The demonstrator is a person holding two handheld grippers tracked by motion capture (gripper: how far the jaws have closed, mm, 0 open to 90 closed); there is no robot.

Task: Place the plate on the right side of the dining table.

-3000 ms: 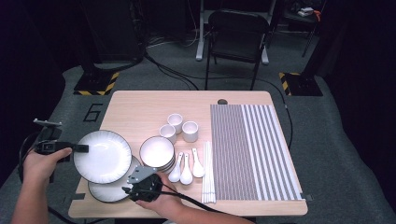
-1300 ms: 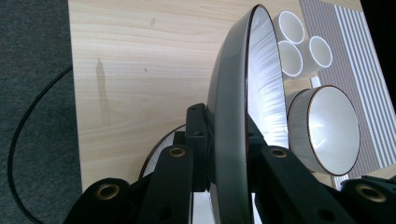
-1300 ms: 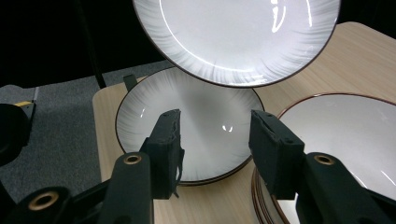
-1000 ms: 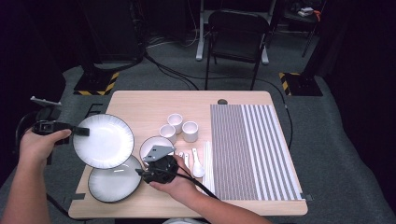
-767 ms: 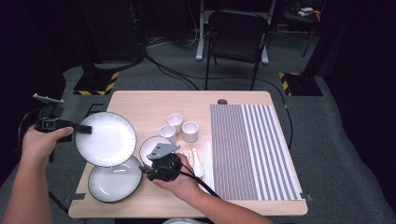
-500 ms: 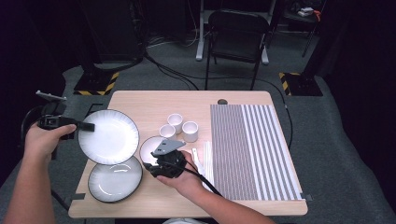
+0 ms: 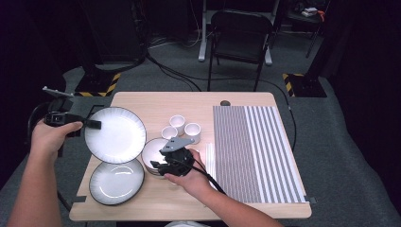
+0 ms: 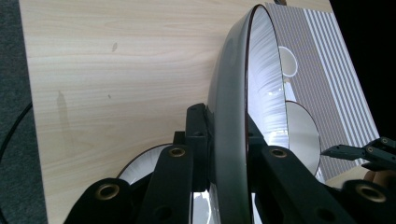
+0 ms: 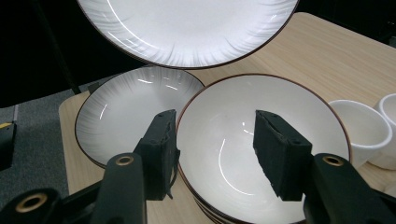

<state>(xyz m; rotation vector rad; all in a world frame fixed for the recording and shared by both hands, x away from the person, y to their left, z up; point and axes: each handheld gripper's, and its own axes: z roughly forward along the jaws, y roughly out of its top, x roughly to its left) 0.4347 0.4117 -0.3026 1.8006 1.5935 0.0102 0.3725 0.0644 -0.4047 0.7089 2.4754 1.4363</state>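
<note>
**Plate lifted at left, bowls under the right hand**

Fingers of the left gripper (image 7: 92, 124) are clamped on the rim of a large white plate (image 7: 115, 135), one pad on each face. High view: plate held clear of the tabletop (image 7: 151, 101), over its left part, face up and slightly tilted. Left gripper view: plate (image 8: 238, 116) seen edge-on, dark rim running up between the two black fingers (image 8: 196, 135), wood grain behind it. Left hand (image 7: 53, 137) sits just off the table's left edge.

Below the held plate, near the front left corner, a second plate (image 7: 116, 181) lies flat on the tabletop. Right gripper view: this plate (image 9: 123, 114) lies just left of the bowls, the lifted plate (image 9: 187, 28) hanging above both.

Next rightward, a stack of white bowls (image 7: 153, 152) with dark rims. Right gripper (image 7: 161, 166) hovers over its near edge, right hand (image 7: 194, 177) behind it. Right gripper view: fingers (image 9: 161, 140) stand about half wide, having just been opening; top bowl (image 9: 261, 140) shows in the gap, near rim below the left pad; contact not clear, nothing pinched.

Behind the bowls, three small white cups (image 7: 177, 122) cluster. Farther right, a striped grey mat (image 7: 255, 151) covers the right part of the tabletop.
</note>
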